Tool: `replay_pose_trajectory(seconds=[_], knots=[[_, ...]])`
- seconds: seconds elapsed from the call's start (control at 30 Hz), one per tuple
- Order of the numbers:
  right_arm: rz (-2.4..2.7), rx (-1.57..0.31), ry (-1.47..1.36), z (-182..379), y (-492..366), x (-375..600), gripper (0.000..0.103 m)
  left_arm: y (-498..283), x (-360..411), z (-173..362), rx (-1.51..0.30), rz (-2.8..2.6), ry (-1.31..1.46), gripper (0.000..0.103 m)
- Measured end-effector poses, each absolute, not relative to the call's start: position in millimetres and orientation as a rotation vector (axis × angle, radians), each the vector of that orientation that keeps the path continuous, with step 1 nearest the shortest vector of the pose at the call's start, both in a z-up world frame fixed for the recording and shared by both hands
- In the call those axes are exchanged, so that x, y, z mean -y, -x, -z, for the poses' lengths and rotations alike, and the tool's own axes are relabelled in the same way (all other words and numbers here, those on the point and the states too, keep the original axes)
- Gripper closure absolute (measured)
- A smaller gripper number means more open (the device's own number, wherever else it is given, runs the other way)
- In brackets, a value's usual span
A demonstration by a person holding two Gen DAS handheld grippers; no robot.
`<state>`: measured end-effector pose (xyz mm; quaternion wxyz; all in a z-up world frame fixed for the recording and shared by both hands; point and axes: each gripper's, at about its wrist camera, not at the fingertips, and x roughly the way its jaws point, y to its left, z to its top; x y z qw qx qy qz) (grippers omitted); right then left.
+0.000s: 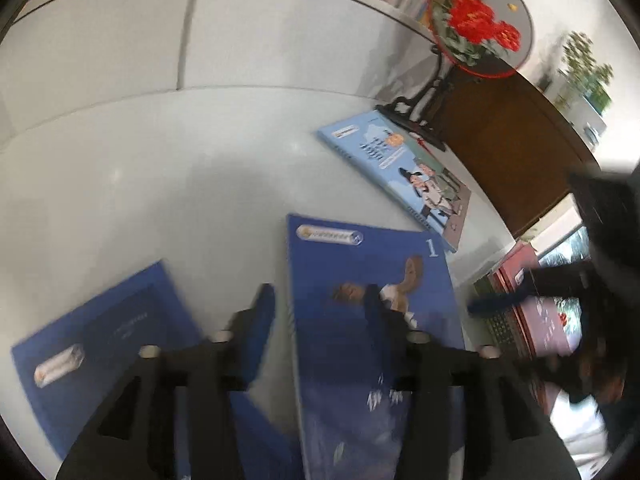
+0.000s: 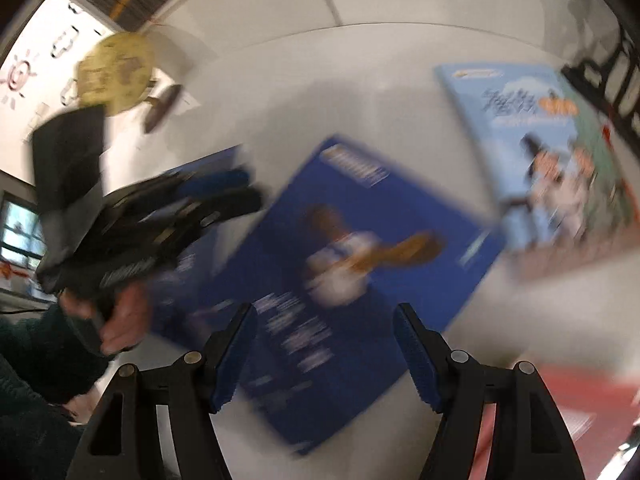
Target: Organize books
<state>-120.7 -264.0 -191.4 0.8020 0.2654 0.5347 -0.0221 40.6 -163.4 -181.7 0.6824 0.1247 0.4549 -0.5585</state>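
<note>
On the white table (image 1: 120, 168) lie, left to right, a plain blue book (image 1: 104, 344), a blue book marked 1 (image 1: 360, 320) and a light blue picture book (image 1: 400, 168). They look thin, floppy and slick; an edge seems the best hold. The left gripper (image 1: 316, 300) hangs part open and empty over book 1's edge. Only the right view shows its own gripper (image 2: 324, 340) wide, empty, above that book, and the person's hand (image 2: 120, 316).
</note>
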Motion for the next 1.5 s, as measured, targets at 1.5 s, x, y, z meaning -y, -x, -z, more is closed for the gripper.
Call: replay_pose_trajectory(seconds=[1.5], knots=[[0.074, -1.111, -0.452, 231, 88, 122, 0.04, -72, -15, 219, -1.188, 0.903, -0.099, 0.036]])
